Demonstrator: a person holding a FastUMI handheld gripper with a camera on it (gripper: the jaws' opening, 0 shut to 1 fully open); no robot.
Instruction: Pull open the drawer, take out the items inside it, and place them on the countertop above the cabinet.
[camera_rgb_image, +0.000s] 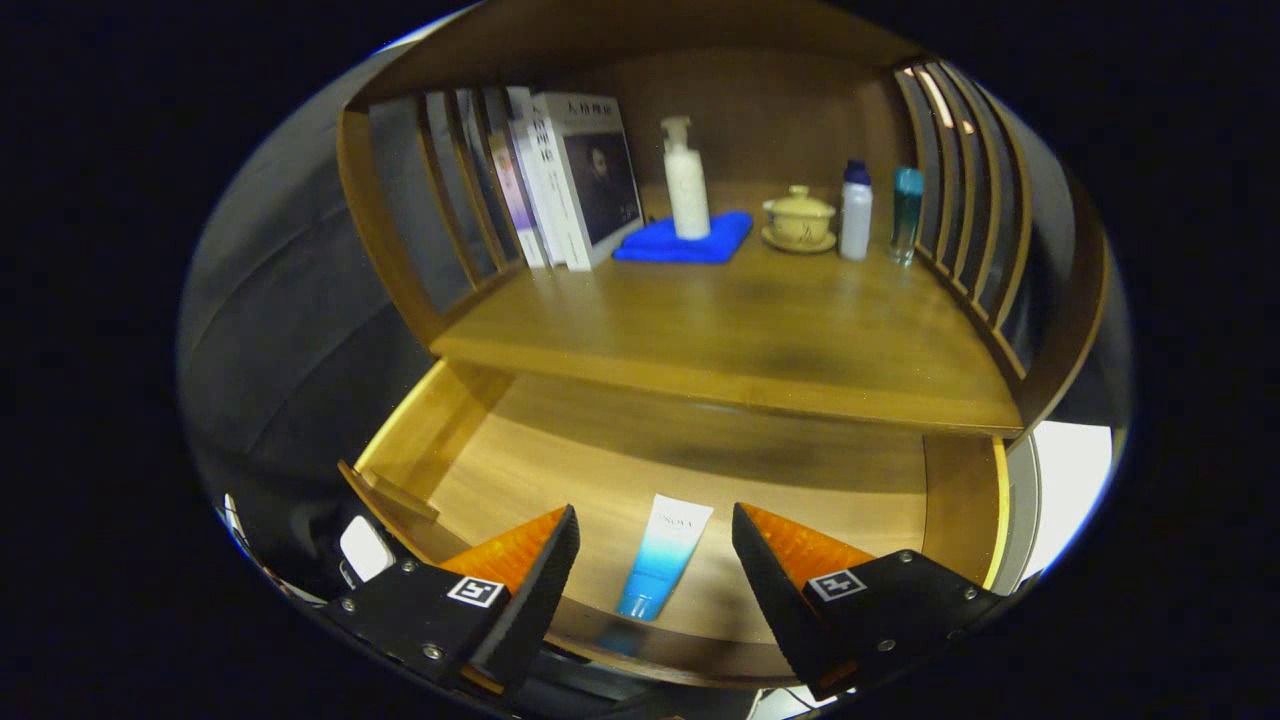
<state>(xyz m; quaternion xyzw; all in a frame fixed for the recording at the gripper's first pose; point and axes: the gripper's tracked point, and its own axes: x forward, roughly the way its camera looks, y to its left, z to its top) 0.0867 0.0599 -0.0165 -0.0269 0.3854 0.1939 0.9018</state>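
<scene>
The wooden drawer (440, 440) is pulled out below the countertop (740, 330). On the drawer floor lies a tube (664, 556), white at its far end and blue toward its cap, which points back at me. My gripper (655, 550) is open above the drawer, one finger on each side of the tube and neither touching it. The tube lies between the fingertips, roughly centred in the gap.
At the back of the countertop stand several books (570, 180), a white pump bottle (686, 182) on a folded blue cloth (685, 240), a lidded cup on a saucer (800, 220), a white bottle (856, 212) and a teal bottle (906, 214). Slatted wooden sides (965, 190) flank the shelf.
</scene>
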